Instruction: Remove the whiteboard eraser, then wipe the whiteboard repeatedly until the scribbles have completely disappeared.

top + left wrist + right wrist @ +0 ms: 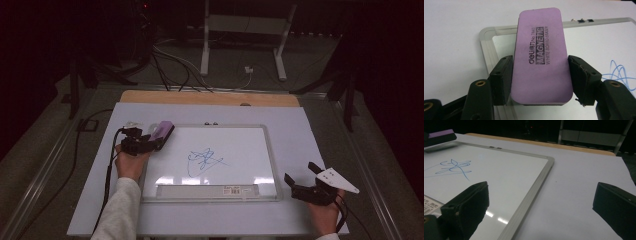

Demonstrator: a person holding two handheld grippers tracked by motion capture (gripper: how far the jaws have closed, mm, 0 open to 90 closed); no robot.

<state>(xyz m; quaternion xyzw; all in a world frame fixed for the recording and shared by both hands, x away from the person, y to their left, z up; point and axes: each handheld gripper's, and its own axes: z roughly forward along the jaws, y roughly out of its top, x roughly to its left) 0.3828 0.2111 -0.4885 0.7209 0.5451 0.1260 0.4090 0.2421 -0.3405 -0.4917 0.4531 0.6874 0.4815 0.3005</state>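
Gripping one purple eraser, left gripper over one whiteboard

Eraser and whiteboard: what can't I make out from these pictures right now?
- Eraser underside: left gripper view, hidden by its own purple top; whether it touches the whiteboard can't be told.
- Blue scribble: high view, too small to read; cut off at the left gripper view's right edge.
- Barcode label: high view, print too small.
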